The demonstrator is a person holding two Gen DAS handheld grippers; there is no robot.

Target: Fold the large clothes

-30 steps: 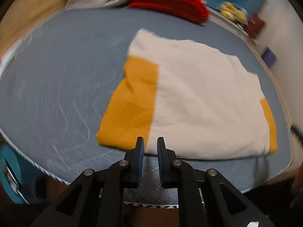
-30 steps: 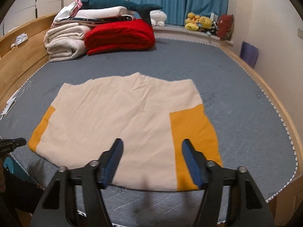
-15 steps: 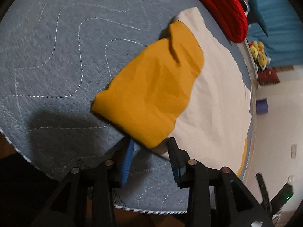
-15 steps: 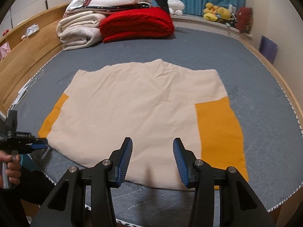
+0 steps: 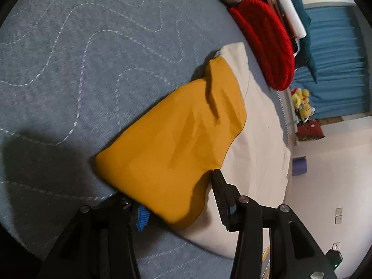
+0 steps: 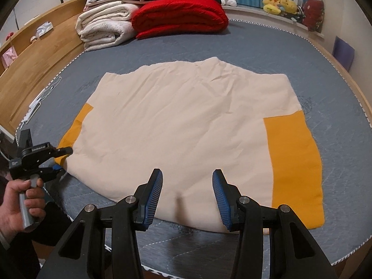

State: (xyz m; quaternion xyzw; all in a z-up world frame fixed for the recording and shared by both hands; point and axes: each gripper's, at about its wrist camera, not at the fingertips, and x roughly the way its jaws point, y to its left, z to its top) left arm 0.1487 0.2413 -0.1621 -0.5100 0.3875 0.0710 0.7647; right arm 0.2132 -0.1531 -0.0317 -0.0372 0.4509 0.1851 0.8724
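A large cream garment (image 6: 186, 121) with orange side panels lies flat on the grey quilted bed (image 6: 290, 58). In the left wrist view its orange corner (image 5: 176, 153) lies between my left gripper's (image 5: 179, 200) open jaws; one finger is under the cloth, the other (image 5: 220, 195) beside it. In the right wrist view the left gripper (image 6: 59, 158) sits at the garment's left orange corner (image 6: 69, 137). My right gripper (image 6: 187, 193) is open and empty, above the garment's near hem. The right orange panel (image 6: 295, 162) lies flat.
Folded cream blankets (image 6: 104, 28) and a red blanket (image 6: 181, 14) are stacked at the far side of the bed. A wooden bed frame (image 6: 28, 69) runs along the left. Plush toys (image 6: 281, 4) sit on the far ledge. The bed's near edge (image 6: 162, 272) is under my right gripper.
My left gripper has moved in to the orange corner and opened around it; the corner is now lifted between its jaws. My right gripper has opened wider over the near hem.
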